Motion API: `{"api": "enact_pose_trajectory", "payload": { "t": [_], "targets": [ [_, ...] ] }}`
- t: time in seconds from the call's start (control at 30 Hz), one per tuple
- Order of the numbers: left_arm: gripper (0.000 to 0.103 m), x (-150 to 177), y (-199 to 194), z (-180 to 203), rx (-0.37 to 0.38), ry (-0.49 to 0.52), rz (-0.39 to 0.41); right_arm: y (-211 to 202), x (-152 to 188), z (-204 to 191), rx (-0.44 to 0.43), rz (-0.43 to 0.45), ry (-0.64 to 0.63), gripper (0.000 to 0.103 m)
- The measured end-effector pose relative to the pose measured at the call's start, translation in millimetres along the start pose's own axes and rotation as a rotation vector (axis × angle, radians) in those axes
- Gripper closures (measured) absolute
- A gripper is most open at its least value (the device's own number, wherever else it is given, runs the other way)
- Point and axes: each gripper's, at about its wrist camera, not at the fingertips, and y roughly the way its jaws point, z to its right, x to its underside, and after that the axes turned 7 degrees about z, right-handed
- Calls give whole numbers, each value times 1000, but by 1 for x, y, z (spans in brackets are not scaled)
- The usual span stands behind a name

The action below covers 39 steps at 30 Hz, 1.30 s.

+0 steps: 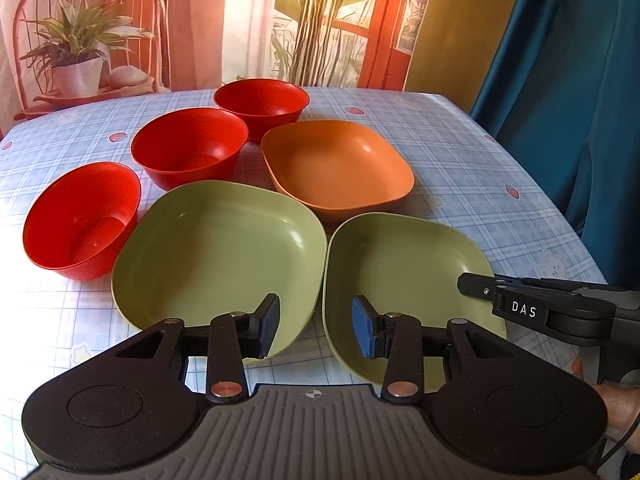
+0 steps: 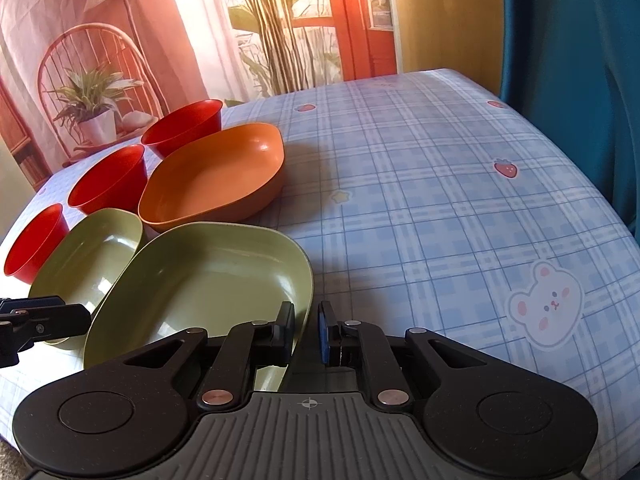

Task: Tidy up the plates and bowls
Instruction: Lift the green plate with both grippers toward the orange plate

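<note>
Two green square plates lie side by side at the table's near edge: the left one (image 1: 216, 248) and the right one (image 1: 404, 276), (image 2: 208, 280). An orange square plate (image 1: 340, 164), (image 2: 216, 180) sits behind them. Three red bowls (image 1: 80, 220), (image 1: 188, 148), (image 1: 262, 100) stand in a diagonal row on the left. My left gripper (image 1: 316, 326) is open, with one finger over each green plate. My right gripper (image 2: 306, 334) straddles the near right rim of the right green plate, jaws a narrow gap apart; it also shows in the left wrist view (image 1: 480, 286).
The table (image 2: 440, 184) carries a blue plaid cloth, bare on its right half. A printed backdrop with a chair and plant hangs behind. A teal curtain (image 1: 580, 100) hangs along the right side.
</note>
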Motion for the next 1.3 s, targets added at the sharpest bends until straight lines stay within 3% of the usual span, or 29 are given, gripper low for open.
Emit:
{"api": "enact_pose_trajectory", "payload": {
  "t": [0.53,0.83,0.97,1.3],
  "targets": [
    [78,6,8,7,88,18,-46,0,1,7,3,14,37,95],
    [81,10,30,9,79,13,-96,6,-5,3,11,8,13,95],
    [82,12,30,5,89,-12,-111,2,-4,3,3,-5,30,85],
    [83,16,32,6,90,-16,-112,-15,3,1,-24,-46,33,83]
  ]
}}
